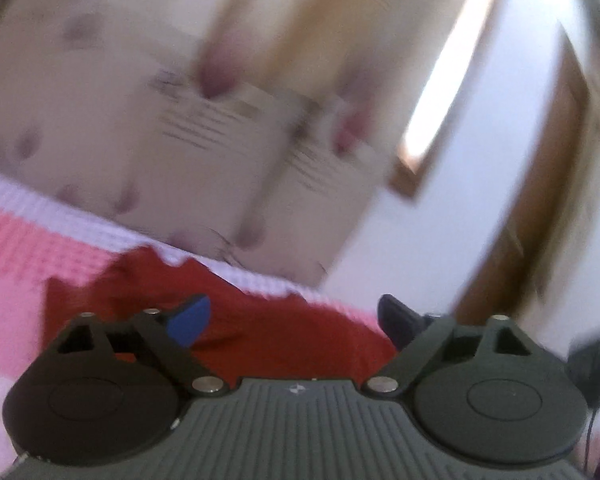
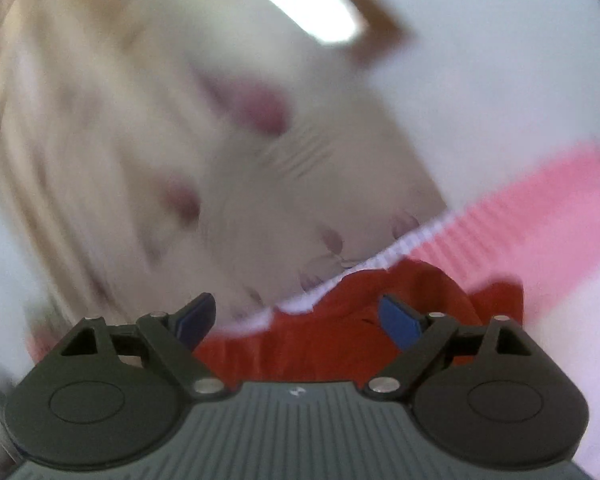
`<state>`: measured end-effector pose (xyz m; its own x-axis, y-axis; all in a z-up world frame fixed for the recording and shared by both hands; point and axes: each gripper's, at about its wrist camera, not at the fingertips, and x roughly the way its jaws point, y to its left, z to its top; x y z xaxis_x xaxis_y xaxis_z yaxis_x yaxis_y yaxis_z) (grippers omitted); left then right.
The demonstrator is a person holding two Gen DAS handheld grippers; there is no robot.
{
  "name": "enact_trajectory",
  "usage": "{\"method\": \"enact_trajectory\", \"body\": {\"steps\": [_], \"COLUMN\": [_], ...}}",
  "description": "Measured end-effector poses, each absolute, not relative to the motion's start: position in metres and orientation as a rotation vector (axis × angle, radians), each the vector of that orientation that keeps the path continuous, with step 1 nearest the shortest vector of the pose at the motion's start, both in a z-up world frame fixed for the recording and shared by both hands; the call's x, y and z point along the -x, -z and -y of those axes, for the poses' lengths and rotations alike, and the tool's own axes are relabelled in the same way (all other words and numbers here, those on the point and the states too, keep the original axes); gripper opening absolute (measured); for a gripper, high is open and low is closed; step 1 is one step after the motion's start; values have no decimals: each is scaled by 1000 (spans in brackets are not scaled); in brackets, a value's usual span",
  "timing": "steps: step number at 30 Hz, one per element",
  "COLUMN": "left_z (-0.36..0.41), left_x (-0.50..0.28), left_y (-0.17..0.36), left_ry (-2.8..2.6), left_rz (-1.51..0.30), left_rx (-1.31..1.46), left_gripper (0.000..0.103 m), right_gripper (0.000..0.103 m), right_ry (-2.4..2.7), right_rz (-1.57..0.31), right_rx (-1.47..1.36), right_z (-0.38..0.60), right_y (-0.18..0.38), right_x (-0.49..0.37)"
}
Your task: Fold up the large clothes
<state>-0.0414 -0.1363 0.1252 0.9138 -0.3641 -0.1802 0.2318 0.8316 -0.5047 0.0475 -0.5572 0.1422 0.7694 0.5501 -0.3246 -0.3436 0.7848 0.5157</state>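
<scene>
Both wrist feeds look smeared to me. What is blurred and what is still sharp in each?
Left wrist view: the cream floral bedding and bright window strip streak with motion blur; the open left gripper stays sharp. Right wrist view: the same smear behind, window glare at top; right gripper and crumpled red garment read clearly.

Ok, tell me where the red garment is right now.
The red garment lies on the pink and white blanket, low in both wrist views just beyond the open claws, with the floral pillows behind it.

No readable text, label or number shows in either blurred view.
</scene>
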Motion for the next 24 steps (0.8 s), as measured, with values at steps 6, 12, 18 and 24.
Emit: {"method": "enact_trajectory", "body": {"steps": [6, 12, 18, 24], "left_z": [183, 159, 136, 120], "left_x": [-2, -48, -63, -76], "left_y": [-119, -81, -56, -35], "left_ry": [373, 240, 181, 153], "left_rz": [-418, -562, -595, -626], "left_rx": [271, 279, 357, 476], "left_gripper": [71, 59, 57, 43], "right_gripper": [42, 29, 27, 26], "right_ry": [-564, -496, -454, -443], "right_rz": [-519, -634, -698, -769], "right_rx": [139, 288, 247, 149], "right_z": [455, 433, 445, 461], "right_y": [-140, -105, -83, -64], "right_x": [-56, -91, -121, -139]}}
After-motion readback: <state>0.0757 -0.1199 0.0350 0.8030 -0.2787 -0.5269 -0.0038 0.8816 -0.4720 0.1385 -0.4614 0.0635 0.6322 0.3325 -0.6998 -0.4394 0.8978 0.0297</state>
